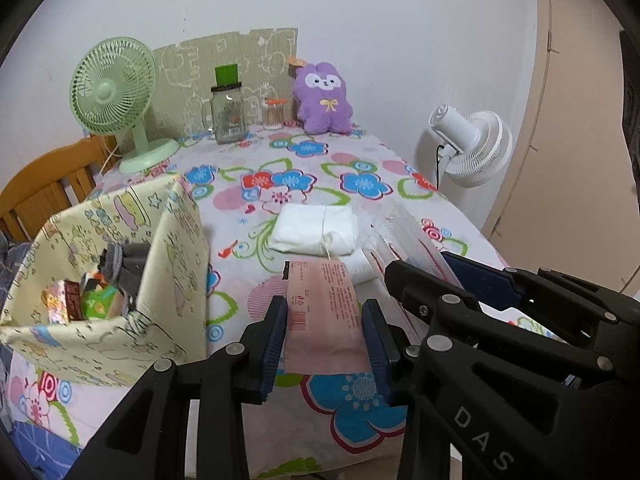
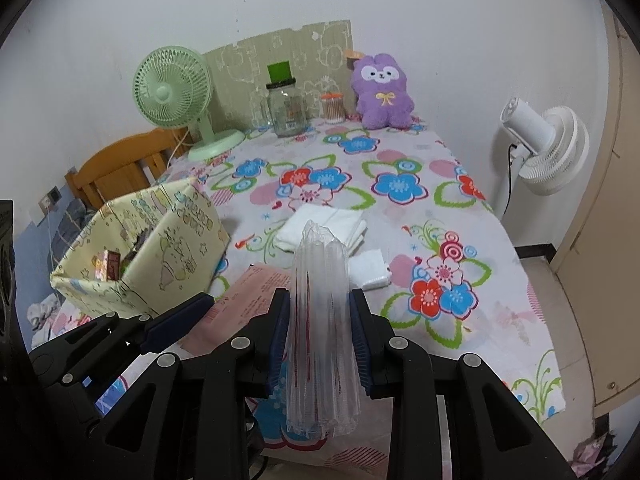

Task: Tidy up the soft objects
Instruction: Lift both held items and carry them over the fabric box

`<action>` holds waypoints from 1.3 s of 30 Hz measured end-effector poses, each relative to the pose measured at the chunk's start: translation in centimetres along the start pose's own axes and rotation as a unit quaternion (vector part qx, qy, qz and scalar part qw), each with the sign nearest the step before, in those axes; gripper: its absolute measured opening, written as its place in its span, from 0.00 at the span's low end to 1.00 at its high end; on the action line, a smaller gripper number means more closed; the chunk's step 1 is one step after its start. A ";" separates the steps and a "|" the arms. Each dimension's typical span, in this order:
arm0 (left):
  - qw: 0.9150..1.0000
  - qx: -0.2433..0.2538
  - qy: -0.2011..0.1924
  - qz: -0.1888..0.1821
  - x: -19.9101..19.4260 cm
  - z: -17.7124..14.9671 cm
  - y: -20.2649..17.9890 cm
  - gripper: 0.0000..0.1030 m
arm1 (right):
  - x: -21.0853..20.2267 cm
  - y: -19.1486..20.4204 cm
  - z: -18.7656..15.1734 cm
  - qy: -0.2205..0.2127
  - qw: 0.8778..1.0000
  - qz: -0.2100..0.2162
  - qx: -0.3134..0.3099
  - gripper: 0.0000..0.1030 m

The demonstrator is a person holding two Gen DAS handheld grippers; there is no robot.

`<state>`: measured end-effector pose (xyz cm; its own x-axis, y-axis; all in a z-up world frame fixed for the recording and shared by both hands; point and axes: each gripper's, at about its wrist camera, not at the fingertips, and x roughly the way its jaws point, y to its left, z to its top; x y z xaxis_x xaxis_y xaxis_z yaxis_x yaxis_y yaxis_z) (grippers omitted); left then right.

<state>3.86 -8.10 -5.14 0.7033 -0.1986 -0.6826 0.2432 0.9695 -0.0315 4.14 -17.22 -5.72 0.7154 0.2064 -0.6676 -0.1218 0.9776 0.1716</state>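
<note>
Meanwhile, left tongs (image 1: 326, 344) on pink packet (image 1: 324, 316), beside box (image 1: 176, 248) edge.

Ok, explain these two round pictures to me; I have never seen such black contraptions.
There is no machine here: a person holds a black hand-held tool in each hand, each with two-fingered tongs and a wide-angle camera looking along its fingers. One picture comes from the left tool, the other from the right.

The left tongs are shut on a flat pink paper packet. The right tongs are shut on a clear plastic sleeve of straws.

Both look over a flower-patterned tablecloth. On it lie a folded white cloth and a small white pad. On the left stands a pale yellow cartoon-print fabric bin with things inside. At the back stand a green desk fan, a glass jar and a purple plush toy.
</note>
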 end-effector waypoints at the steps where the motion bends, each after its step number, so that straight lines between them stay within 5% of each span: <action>1: 1.000 0.000 -0.002 0.001 -0.2 0.2 0.0 0.38 | -0.2 0.0 0.2 -0.002 1.000 -0.001 0.000 0.32; 39: 0.998 0.003 -0.058 0.014 -4.0 5.8 1.9 0.38 | -3.8 2.8 6.5 -0.057 0.998 -0.011 -0.027 0.32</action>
<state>5.41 -6.27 1.74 0.7820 -0.1868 -0.5947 0.2264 0.9740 -0.0083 5.59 -15.55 1.99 0.7919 0.1826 -0.5827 -0.1409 0.9831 0.1166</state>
